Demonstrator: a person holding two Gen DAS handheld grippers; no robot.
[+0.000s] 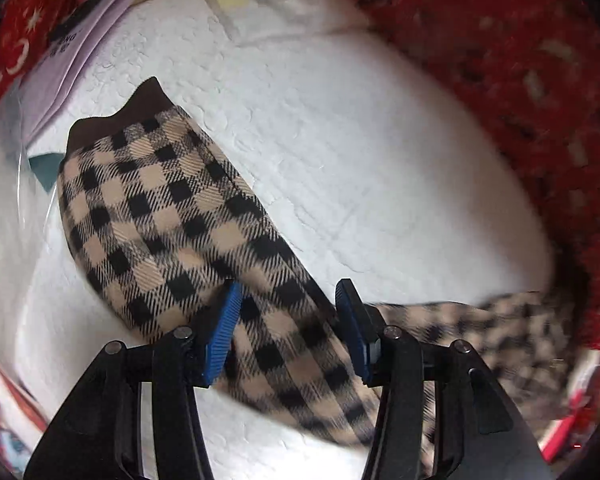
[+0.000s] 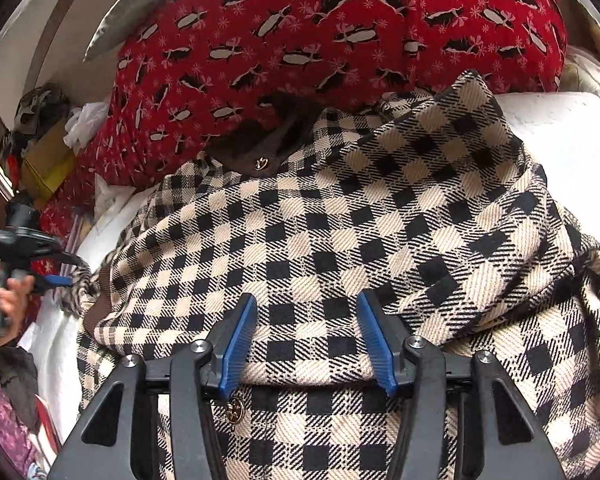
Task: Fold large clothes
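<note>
Here, from the left wrist view: left tool with blue pads parted, straddling the checked sleeve without pinching it; whether the pads touch the cloth, cannot tell. Sleeve stretched across the white bed surface, brown cuff pointing toward the far left corner, the rest trailing off blurred toward the right edge. Red patterned bedding crowding the far and right edges; papers and a plastic sleeve along the left edge. Open white room mostly beyond the sleeve, toward the middle and far side.

Next, from the right wrist view: right tool likewise open, hovering over the bulk of the checked coat, holding nothing. Coat heaped and rumpled, collar end pushed up against the red quilt, a gold button just under the near pad. Left tool at the left edge, seemingly at the sleeve's cuff.

Likely risks: closing on a single layer and dragging the heap askew; catching the button between the pads; sweeping the sleeve into the papers; folding against the quilt, with little room there.
</note>
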